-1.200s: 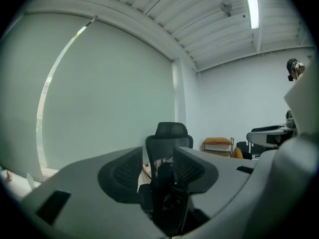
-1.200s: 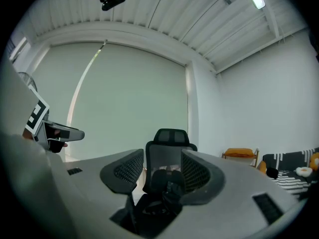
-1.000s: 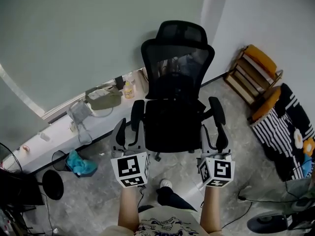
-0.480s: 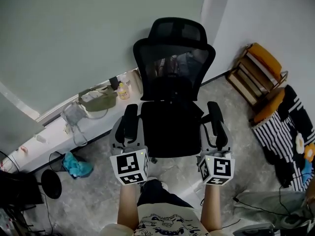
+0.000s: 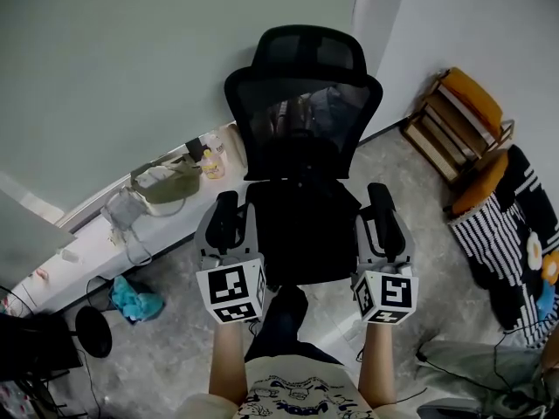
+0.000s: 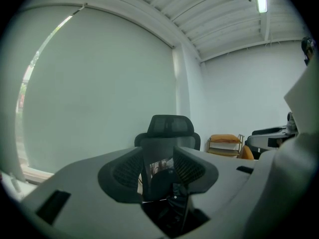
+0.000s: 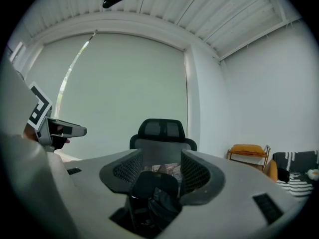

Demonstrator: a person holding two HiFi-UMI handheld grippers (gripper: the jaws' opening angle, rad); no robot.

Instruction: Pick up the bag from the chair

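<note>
Head view: the black bag (image 5: 301, 234) lies on the seat of the office chair (image 5: 303, 116), and it's hard to tell from the black seat. My left gripper (image 5: 230, 232) and right gripper (image 5: 383, 238) hover over the armrests on either side. Both have their jaws well apart, gripping nothing. An olive bag (image 5: 166, 182) sits on the ledge, far left.

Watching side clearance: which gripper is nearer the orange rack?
Right. The right gripper is at the right side of the chair, with the rack off to its right; the left gripper is across the chair, farther away.
</note>
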